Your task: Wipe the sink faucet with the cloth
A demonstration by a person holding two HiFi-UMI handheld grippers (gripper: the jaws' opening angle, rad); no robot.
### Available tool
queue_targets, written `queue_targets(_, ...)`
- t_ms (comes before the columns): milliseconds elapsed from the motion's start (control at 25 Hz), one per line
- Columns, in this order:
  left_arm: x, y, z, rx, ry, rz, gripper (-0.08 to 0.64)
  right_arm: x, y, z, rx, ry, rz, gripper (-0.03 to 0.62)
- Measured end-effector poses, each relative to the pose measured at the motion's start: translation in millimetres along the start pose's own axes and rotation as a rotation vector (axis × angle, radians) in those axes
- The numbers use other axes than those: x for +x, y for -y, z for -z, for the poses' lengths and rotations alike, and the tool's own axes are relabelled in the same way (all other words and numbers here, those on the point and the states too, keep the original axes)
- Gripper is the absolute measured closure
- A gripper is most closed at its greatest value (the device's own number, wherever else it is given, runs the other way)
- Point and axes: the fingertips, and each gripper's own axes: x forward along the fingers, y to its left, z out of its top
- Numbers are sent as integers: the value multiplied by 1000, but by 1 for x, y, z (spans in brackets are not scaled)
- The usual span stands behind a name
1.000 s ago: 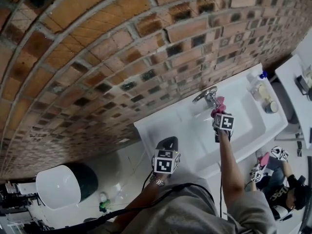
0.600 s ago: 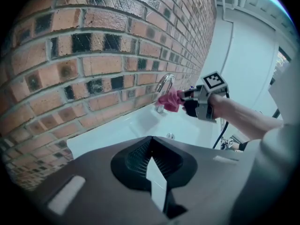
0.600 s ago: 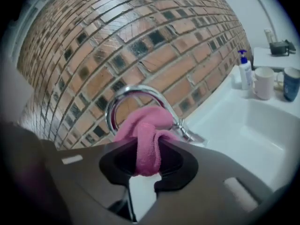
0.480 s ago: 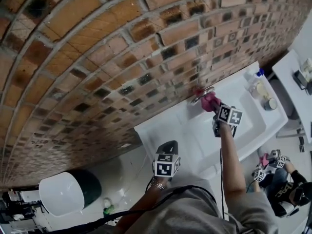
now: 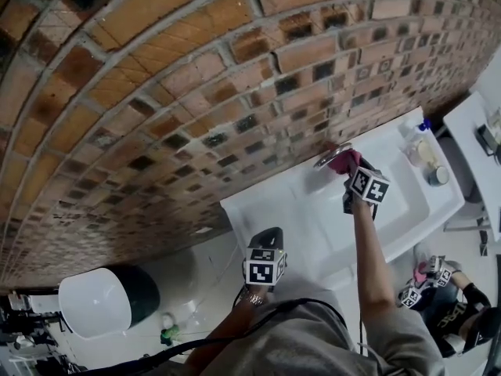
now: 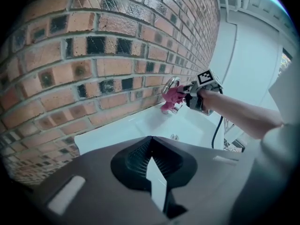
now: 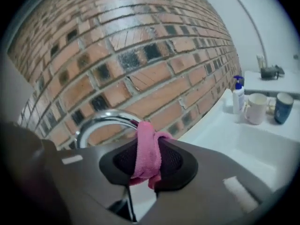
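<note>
A chrome faucet (image 5: 330, 154) arches over the white sink (image 5: 313, 218) against the brick wall. My right gripper (image 5: 349, 165) is shut on a pink cloth (image 5: 344, 160) and presses it against the faucet's curved spout (image 7: 101, 120). In the right gripper view the pink cloth (image 7: 147, 151) is pinched between the jaws, just below the chrome arch. My left gripper (image 5: 266, 245) hangs back near the sink's front corner, shut with nothing in it. From the left gripper view, the cloth (image 6: 171, 97) and faucet (image 6: 171, 84) show far ahead, and the left gripper (image 6: 151, 165) is in the foreground.
A soap pump bottle (image 7: 238, 93), a white mug (image 7: 255, 108) and a dark cup (image 7: 283, 107) stand on the sink's right ledge. The brick wall (image 5: 196, 77) rises right behind the faucet. Another person with grippers crouches at the lower right (image 5: 446, 304). A white and dark bin (image 5: 106, 298) sits on the floor at left.
My right gripper has swept the pink cloth along the faucet, from its base up to the spout. The left gripper has stayed in place.
</note>
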Motion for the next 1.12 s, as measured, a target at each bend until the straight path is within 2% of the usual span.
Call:
queue_targets(200,3,7,-6,7,10,11,546,-28,-55,-16,129,170,-264,505)
queue_targets(320,2,13,-9,21,13,17,546,-35,-69,-10,232,194,-379,506)
queue_targets(400,3,14,-10,23,15,17,546,-35,-79,-2,237,178,-430,506)
queue_targets(600,7,17,-12,20,15,21,546,-30,-93,24,131,101,-436,506)
queue_targets(800,9,24,-18,43,22,33,546,-26,-101,50,-32,-17,-419,506)
queue_targets(920,10,28,-19,51,18,35,546,-31,-121,68,-177,-112,-472,506)
queue_targets(1000,10,31,-19,55,16,37,546,-42,-141,64,-278,-85,-518,506)
queue_targets(1040,10,32,-19,57,17,37,546,-45,-147,52,-306,-37,-512,506)
queue_targets(1120,8,31,-22,58,23,34,546,-45,-145,17,-340,72,-446,505)
